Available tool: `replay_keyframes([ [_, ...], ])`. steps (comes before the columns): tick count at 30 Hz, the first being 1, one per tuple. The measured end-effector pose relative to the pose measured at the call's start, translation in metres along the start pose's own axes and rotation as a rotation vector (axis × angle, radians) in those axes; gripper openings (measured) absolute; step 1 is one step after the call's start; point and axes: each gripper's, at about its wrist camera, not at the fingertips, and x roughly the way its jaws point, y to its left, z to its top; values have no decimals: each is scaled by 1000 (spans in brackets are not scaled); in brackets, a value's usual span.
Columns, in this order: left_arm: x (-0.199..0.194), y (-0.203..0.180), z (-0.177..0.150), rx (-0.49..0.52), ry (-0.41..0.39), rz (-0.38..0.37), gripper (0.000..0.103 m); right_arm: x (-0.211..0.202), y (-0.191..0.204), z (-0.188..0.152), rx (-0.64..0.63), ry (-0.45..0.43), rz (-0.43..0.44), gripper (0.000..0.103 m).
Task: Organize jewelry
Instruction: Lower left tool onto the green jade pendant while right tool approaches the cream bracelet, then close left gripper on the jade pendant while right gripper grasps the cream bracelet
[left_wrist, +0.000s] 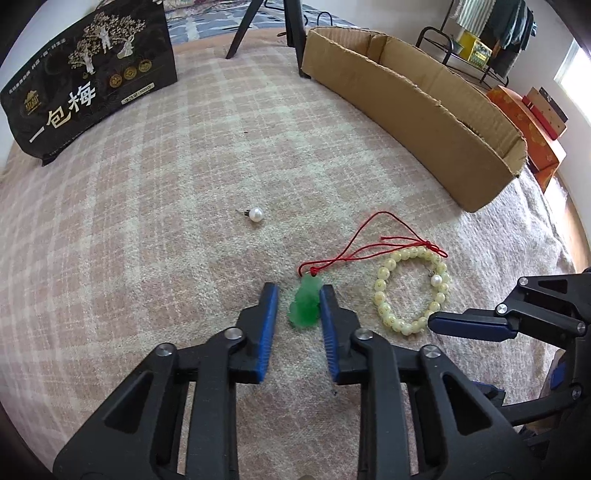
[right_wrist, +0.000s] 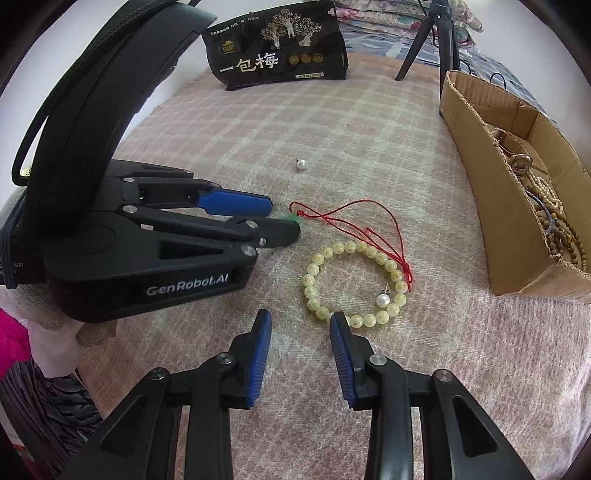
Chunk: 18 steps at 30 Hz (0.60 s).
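Observation:
A green jade pendant (left_wrist: 304, 305) on a red cord (left_wrist: 373, 243) lies on the plaid blanket between the open fingers of my left gripper (left_wrist: 299, 291); the right finger touches it, the left stands apart. In the right wrist view only the pendant's tip (right_wrist: 290, 217) shows past the left gripper (right_wrist: 284, 218). A pale yellow bead bracelet (right_wrist: 354, 282) lies beside it with a pearl earring (right_wrist: 383, 300) inside its ring. A second pearl earring (left_wrist: 255, 214) lies farther off. My right gripper (right_wrist: 300, 318) is open and empty just short of the bracelet.
A long cardboard box (right_wrist: 491, 177) on the right holds several bead strings and other jewelry. A black printed box (left_wrist: 92, 77) stands at the back. Black tripod legs (left_wrist: 295, 37) stand behind the cardboard box. The blanket (left_wrist: 166, 221) covers the whole surface.

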Motion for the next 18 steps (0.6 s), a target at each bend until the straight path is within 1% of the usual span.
replay_keyframes([
  [3, 1, 5, 2, -26, 1, -17, 16, 2, 1, 3, -12, -1, -6, 34],
  [12, 1, 8, 2, -39, -2, -29, 16, 2, 6, 12, -35, -34, -32, 34],
  [16, -1, 11, 2, -45, -7, -25, 15, 11, 6, 17, -48, -16, -59, 34],
  [18, -3, 14, 1, -51, -9, -24, 15, 16, 6, 18, -60, -11, -59, 34],
])
